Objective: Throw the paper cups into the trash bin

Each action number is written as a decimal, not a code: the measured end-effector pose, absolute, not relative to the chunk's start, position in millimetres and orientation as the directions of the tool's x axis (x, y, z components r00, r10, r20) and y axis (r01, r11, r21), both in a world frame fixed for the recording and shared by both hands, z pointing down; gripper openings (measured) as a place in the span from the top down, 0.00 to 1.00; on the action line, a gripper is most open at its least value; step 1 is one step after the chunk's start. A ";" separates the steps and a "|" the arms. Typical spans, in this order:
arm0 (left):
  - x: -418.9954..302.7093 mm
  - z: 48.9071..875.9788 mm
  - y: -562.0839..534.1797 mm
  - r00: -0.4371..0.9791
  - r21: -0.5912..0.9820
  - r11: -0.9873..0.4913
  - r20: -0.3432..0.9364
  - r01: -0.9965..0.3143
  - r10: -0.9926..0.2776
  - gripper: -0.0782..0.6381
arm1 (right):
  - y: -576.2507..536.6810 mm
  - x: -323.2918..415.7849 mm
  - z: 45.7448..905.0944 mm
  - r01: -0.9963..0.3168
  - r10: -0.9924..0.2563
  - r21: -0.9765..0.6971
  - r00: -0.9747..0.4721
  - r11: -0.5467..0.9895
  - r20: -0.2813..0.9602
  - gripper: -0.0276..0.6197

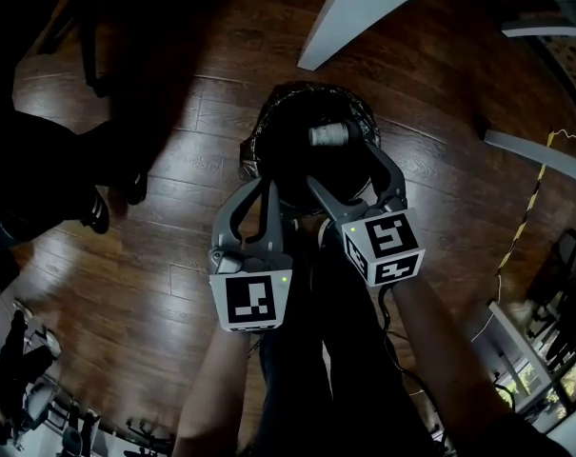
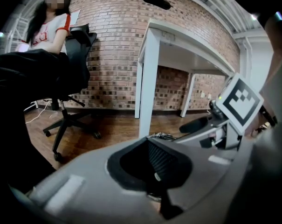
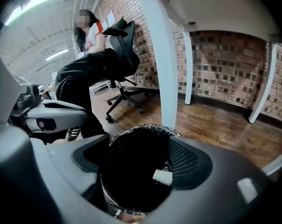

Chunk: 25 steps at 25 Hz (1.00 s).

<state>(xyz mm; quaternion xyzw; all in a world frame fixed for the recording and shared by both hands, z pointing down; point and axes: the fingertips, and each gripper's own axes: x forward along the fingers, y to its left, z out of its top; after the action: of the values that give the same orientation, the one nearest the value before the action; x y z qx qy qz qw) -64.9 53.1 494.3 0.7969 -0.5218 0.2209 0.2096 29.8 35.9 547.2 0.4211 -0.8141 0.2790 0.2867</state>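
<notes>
Closest in, head view: left gripper point(image 1: 259, 193) low beside the bin's near edge, jaws drawn together. Same left gripper point(image 2: 152, 171) from its own camera: pads meeting, nothing seen between them. Alongside, right gripper point(image 1: 343, 165) angled down over the bin mouth, jaws at full spread, clamping nothing. Pads of the right gripper point(image 3: 136, 171) clear of everything, dark bin interior showing in the gap. Just past its fingertips, one paper cup point(image 1: 330, 134), white, on its side, inside the rim of the trash bin point(image 1: 268, 112). Shows from the right gripper view as a pale stub point(image 3: 162, 177) near the right-hand pad, apart from it as far as can be told. At rest or dropping — cannot tell. Bin black, mesh-walled, rim crinkled point(image 3: 145, 127), standing on wooden floor point(image 1: 173, 284). No other cups in sight. Handling, by judgement: very light, thin-walled, easily crushed, a little slick outside. Best taken across the body just under the rolled lip, where stiffest, with a gentle squeeze only. Likely to tumble freely once let go, hence release from straight above the opening. Farther off: white table leg point(image 3: 166, 64) behind the bin, then an office chair point(image 3: 124, 50) with a seated person point(image 3: 85, 73), and a brick wall point(image 3: 224, 73) at the back.
</notes>
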 end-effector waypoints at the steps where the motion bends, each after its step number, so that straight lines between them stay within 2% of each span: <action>1: -65.6 490.5 52.9 0.358 0.100 -0.370 0.569 -0.924 -0.741 0.88 | 35.5 30.9 542.9 -0.848 -0.532 -0.211 -0.478 0.486 0.699 0.33; 10: -62.2 390.9 31.8 0.362 0.033 -0.393 0.468 -0.919 -0.806 0.88 | 8.2 29.3 424.2 -0.854 -0.686 -0.203 -0.508 0.479 0.521 0.34; 18: -52.3 267.9 20.7 0.342 0.036 -0.350 0.325 -0.936 -0.882 0.88 | 6.0 28.2 284.4 -0.826 -0.754 -0.179 -0.562 0.535 0.340 0.45; 25: -32.5 171.6 24.6 0.363 -0.002 -0.373 0.219 -0.928 -0.906 0.88 | 2.8 49.9 175.0 -0.831 -0.808 -0.143 -0.557 0.538 0.193 0.60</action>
<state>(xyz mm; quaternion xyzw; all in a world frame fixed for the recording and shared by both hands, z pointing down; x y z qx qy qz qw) -32.5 24.6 171.6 0.8234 -0.5567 0.0917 0.0610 49.9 2.8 175.0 0.4680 -0.8754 0.1096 0.0519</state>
